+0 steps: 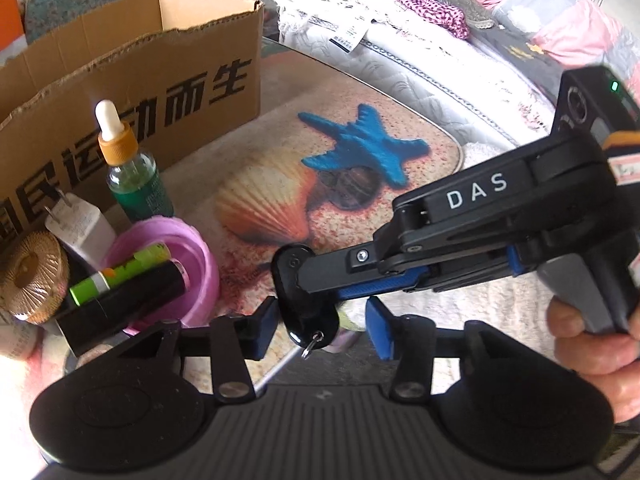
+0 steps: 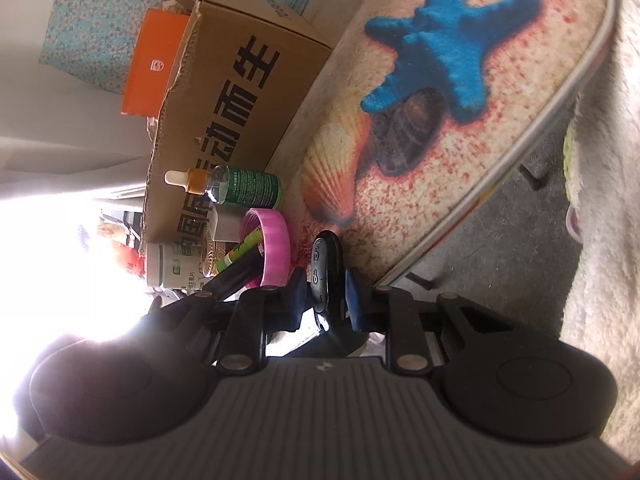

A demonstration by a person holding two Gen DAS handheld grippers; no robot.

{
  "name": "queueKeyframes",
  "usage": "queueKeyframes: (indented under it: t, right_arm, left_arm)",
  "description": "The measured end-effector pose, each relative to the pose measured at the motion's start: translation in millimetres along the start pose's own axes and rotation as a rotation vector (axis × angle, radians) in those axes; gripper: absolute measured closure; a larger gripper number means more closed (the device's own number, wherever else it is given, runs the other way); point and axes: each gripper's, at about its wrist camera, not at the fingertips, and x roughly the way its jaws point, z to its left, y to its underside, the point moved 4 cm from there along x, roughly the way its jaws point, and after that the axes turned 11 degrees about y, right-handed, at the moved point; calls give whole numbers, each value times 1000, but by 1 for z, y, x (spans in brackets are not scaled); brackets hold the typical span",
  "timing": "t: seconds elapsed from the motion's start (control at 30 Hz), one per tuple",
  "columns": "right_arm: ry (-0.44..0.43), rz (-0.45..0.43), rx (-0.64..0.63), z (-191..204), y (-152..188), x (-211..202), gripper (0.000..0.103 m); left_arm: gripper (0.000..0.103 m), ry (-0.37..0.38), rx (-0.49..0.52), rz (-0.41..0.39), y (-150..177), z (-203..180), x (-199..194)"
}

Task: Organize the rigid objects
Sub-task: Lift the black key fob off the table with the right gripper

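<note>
A black key fob (image 1: pixel 310 320) with a small metal ring hangs over the seashell-print mat (image 1: pixel 280 168). My right gripper (image 1: pixel 308 282) comes in from the right, held by a hand, and is shut on the fob's upper part. In the right wrist view the fob (image 2: pixel 326 268) sits upright, pinched between that gripper's (image 2: pixel 326 300) blue pads. My left gripper (image 1: pixel 323 330) stands open around the fob's lower end. Its left pad is close to the fob and its right pad is clearly apart from it.
A pink cup (image 1: pixel 200 264) holding a green tube and a black tube stands left of the fob. Behind it are a dropper bottle (image 1: pixel 132 176), a white charger plug (image 1: pixel 80 228), a woven round lid (image 1: pixel 32 276) and a cardboard box (image 1: pixel 160 80). Bedding lies beyond the mat.
</note>
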Motion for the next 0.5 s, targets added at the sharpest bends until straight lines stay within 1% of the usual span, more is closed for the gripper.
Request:
queueKeyframes:
  t: [0.07,0.13,0.2,0.23,0.27,0.37,0.5]
  right_arm:
    - [5,-9,-24,4,-1,-1,82]
    - [-11,-18,-53,10,-1,-5,83]
    - [-22,-32,-99,17,-1,-8,84]
    - [-19,-36,-118,20,-1,-9,84]
    - [-12,-36,-134,23,0,-8,84]
    - [23,-38,-168,26,1,-2,85]
    - [30,-44,-183,28,-2,0,85]
  left_arm:
    - [63,-25,15,1,0,0,0]
    - [70,-35,19,2,-1,2,0]
    - [74,-36,17,3,-1,4,0]
    - [81,-40,17,4,-2,4,-1]
    - [83,-50,22,5,-2,4,0]
    - [84,-78,34,10,-3,4,0]
    - [84,-99,35,12,-4,4,1]
